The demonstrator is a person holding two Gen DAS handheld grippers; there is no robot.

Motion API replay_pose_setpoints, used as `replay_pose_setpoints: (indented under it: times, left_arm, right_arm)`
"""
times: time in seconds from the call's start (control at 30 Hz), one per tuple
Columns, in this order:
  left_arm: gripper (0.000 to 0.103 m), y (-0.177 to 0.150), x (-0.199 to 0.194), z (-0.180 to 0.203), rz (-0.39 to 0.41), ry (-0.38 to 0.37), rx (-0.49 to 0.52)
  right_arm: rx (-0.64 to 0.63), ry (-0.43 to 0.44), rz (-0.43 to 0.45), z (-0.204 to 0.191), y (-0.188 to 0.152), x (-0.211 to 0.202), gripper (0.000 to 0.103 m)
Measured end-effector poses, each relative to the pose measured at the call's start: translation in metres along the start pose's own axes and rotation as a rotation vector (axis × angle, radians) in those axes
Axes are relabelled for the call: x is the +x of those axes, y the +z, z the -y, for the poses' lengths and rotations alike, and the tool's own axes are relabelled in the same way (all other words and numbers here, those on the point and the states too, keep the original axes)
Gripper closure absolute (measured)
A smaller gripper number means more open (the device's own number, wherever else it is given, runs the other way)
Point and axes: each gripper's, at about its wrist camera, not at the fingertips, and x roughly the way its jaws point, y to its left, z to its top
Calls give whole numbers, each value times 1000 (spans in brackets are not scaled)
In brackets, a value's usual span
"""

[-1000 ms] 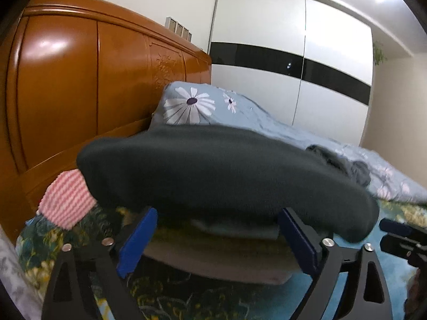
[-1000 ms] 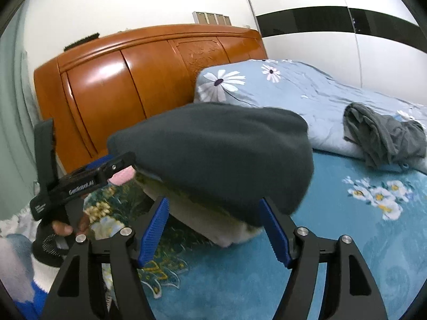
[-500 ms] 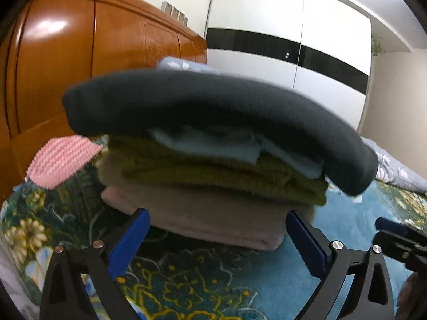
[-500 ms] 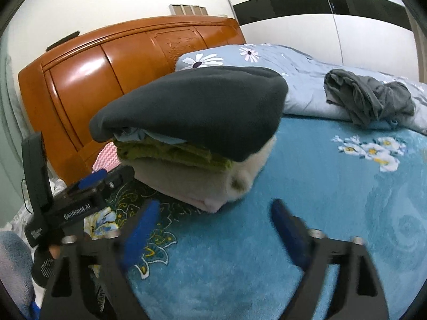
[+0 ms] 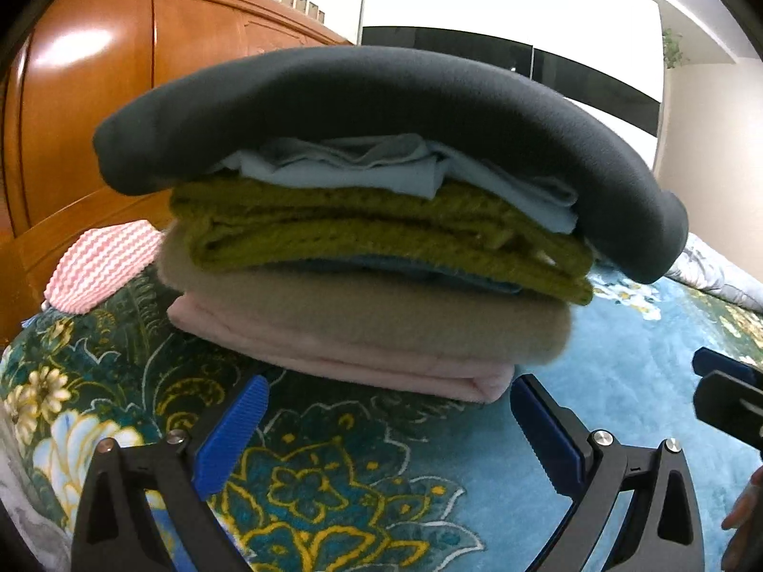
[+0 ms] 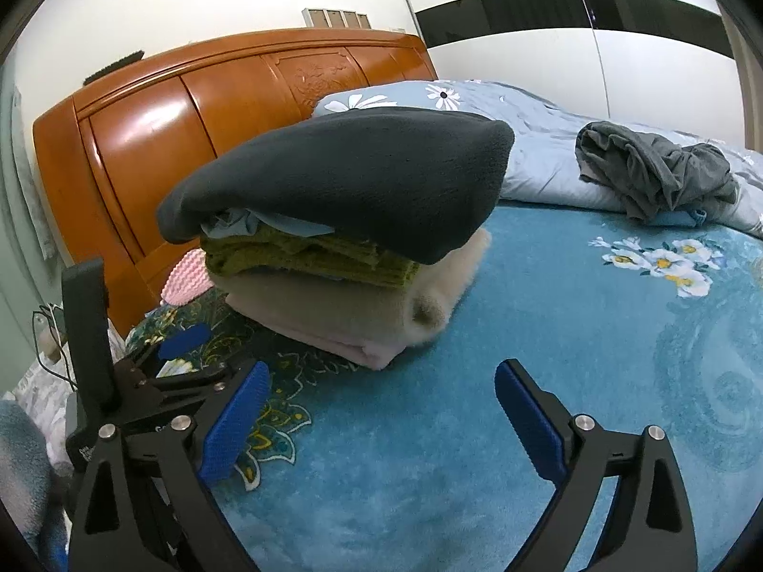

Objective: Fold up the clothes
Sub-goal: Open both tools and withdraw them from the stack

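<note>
A stack of folded clothes stands on the blue floral bedspread (image 6: 548, 343). A dark grey fleece (image 5: 381, 105) (image 6: 353, 171) lies on top, over a light blue garment (image 5: 381, 167), an olive knit (image 5: 362, 233) (image 6: 305, 252) and a beige-pink fleece (image 5: 362, 329) (image 6: 343, 310). My left gripper (image 5: 388, 426) is open and empty just in front of the stack. My right gripper (image 6: 381, 417) is open and empty, a little back from the stack's right corner. A crumpled grey garment (image 6: 653, 171) lies unfolded on the far quilt.
A wooden headboard (image 6: 190, 114) rises behind the stack. A pink-and-white striped cloth (image 5: 100, 262) lies at the stack's left. A pale blue flowered quilt (image 6: 539, 143) and pillow lie at the back. The left gripper's body (image 6: 119, 372) shows at the left of the right wrist view.
Both grippers have pulled back and down from under the dark grey fleece. The fleece now rests on the stack. The stack's lower layers have come into view.
</note>
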Motion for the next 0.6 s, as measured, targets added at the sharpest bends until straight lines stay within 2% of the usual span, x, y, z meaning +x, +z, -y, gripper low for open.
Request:
replay_pose_setpoints:
  times: [0.13, 0.23, 0.6]
  left_arm:
    - [0, -3, -1, -7, 6, -1, -34]
    - [0, -5, -1, -9, 7, 10, -49]
    - [0, -10, -4, -1, 28, 70, -28]
  right_arm:
    - [2, -4, -1, -1, -2, 1, 6]
    - [-1, -8, -7, -2, -4, 3, 0]
    - [-10, -41, -1, -4, -8, 4, 0]
